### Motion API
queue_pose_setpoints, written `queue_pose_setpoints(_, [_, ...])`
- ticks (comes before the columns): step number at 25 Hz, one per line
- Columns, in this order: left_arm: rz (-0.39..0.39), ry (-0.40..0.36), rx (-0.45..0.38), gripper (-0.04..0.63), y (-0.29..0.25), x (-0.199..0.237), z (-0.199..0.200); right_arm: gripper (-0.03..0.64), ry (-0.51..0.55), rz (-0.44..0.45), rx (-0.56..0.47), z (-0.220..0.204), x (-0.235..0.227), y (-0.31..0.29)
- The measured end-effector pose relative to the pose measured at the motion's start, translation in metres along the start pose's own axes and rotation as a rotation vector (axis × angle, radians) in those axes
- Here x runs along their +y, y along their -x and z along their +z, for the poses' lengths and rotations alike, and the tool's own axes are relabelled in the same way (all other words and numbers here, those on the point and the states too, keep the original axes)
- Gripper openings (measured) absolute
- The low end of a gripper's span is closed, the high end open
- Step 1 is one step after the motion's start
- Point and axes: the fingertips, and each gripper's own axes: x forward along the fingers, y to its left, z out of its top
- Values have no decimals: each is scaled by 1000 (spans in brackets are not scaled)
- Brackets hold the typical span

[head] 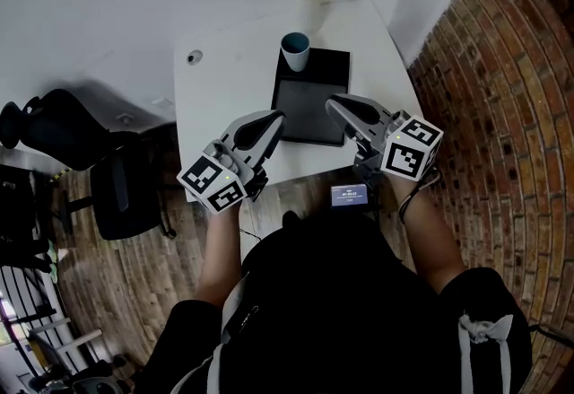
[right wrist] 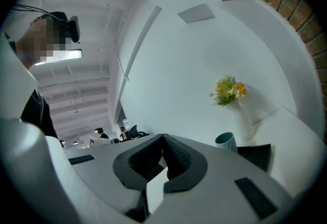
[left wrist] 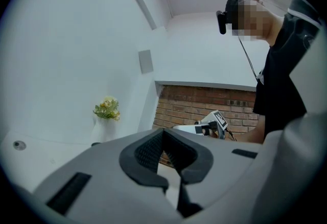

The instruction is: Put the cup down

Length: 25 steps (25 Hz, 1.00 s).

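The white tabletop (head: 224, 69) stands beside a brick wall (head: 484, 96). At upper centre, the teal ribbed cup (head: 295, 49) stands upright on the black mat (head: 309, 105). Your left hand-held gripper (head: 274, 118) and right hand-held gripper (head: 334, 103) are closed and empty at mid-frame, so the placing looks done.

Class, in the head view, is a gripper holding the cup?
No, the cup stands upright on the black mat, nothing touching it.

Black top (head: 345, 293) — two grey hand-held grippers (head: 276, 119) (head: 333, 104), black-and-white marker cubes (head: 213, 183)
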Motion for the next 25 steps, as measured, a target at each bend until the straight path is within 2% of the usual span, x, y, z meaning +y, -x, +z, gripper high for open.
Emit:
queue_pose_setpoints(18, [-5,17,-2,9,0,-2,-1,14,59,-12,42,-7,2,-2])
queue_pose_setpoints(25, [0,24,0,9,0,-1,-2,14,102,-48,49,-8,-4,0])
